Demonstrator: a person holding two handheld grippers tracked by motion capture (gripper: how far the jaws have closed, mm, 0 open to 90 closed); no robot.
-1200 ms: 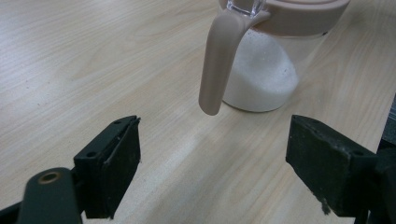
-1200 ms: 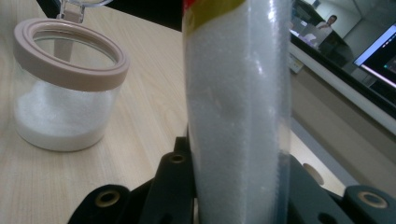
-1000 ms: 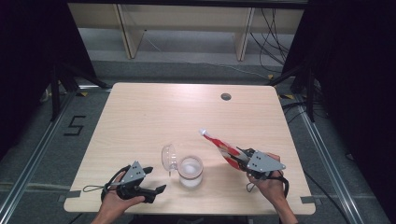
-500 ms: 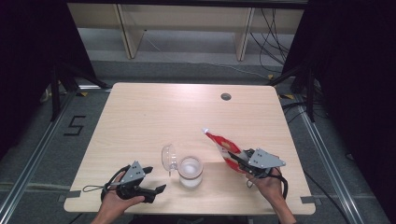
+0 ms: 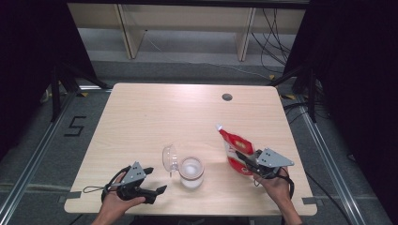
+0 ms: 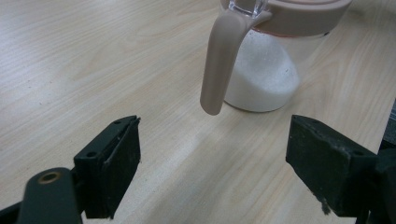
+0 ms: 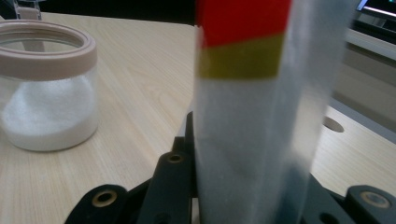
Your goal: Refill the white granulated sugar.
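my right hand-held gripper [image 5: 244, 159] is clamped on a red and white pouch [image 5: 234, 150], its jaws pressing the flat bag from both sides. in the high view the pouch slants up and away from the jaws toward the middle of the counter [image 5: 187, 112], its pale tip pointing to the far left, and its lower end sits between the jaws near the counter's near right part. in the right gripper view the pouch [image 7: 243, 107] rises straight out of the jaws, clear film low down, then a yellow band and red above it.

my left hand-held gripper [image 5: 152, 180] rests at the near left edge of the counter with its jaws spread wide and nothing between them. in the left gripper view the two black pads [image 6: 114, 170] stand well apart over bare wood.

between my two hands stands a clear jar [image 5: 191, 172] with white grains in its bottom and a beige rim. its hinged lid [image 5: 169, 158] is flipped up on the left side. the jar is just beside the pouch and apart from it. in the left gripper view the jar [image 6: 266, 70] stands beyond the open jaws, with a beige handle-like tab [image 6: 219, 65] hanging down its side. a dark round hole [image 5: 227, 97] lies in the far right of the counter.
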